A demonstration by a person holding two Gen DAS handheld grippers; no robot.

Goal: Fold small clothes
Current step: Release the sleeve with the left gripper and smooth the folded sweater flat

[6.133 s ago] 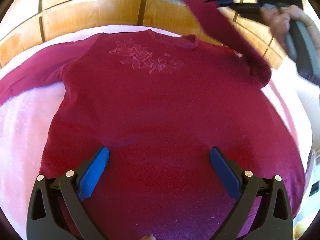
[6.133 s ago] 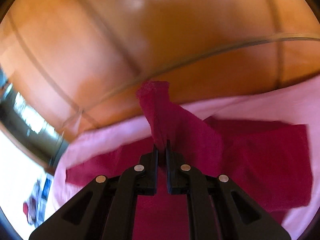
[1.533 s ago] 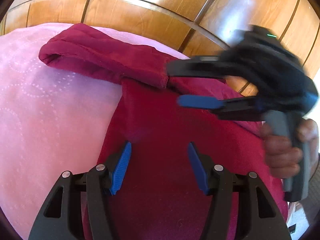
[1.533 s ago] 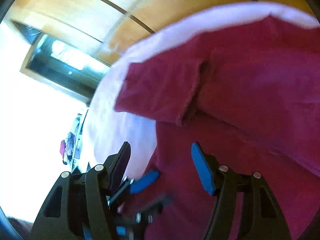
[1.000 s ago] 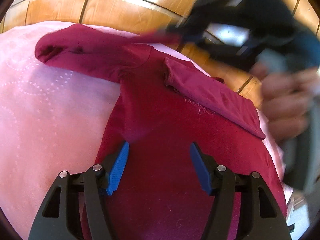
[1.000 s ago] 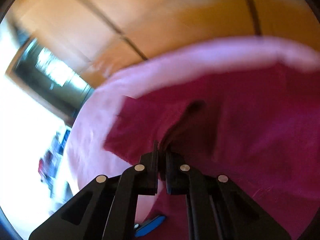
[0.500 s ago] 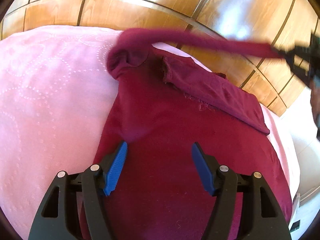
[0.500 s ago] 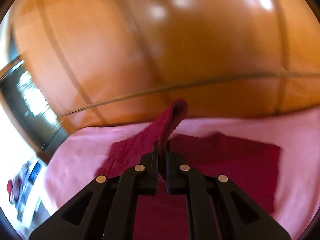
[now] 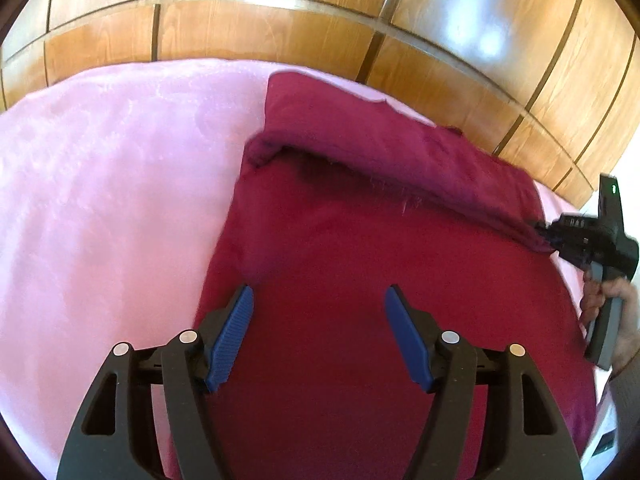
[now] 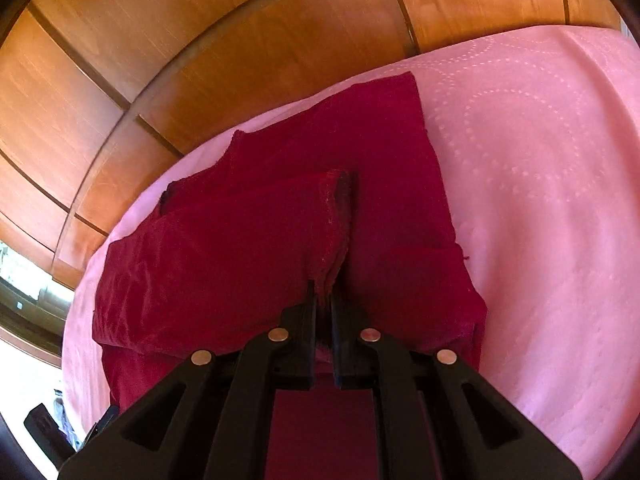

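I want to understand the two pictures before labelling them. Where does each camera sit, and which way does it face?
Left wrist: sits on the left gripper, faces down over the shirt on the pink cover; its open fingers show, and the right gripper in a hand.
Right wrist: sits on the right gripper, faces down along the sleeve; its jaws are opening with the sleeve's end between them.
Both share the shirt, the cover and the wood panels.

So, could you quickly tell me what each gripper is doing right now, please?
Left gripper: open, holding nothing, above the maroon top.
Right gripper: jaws opening, the top's sleeve between them.
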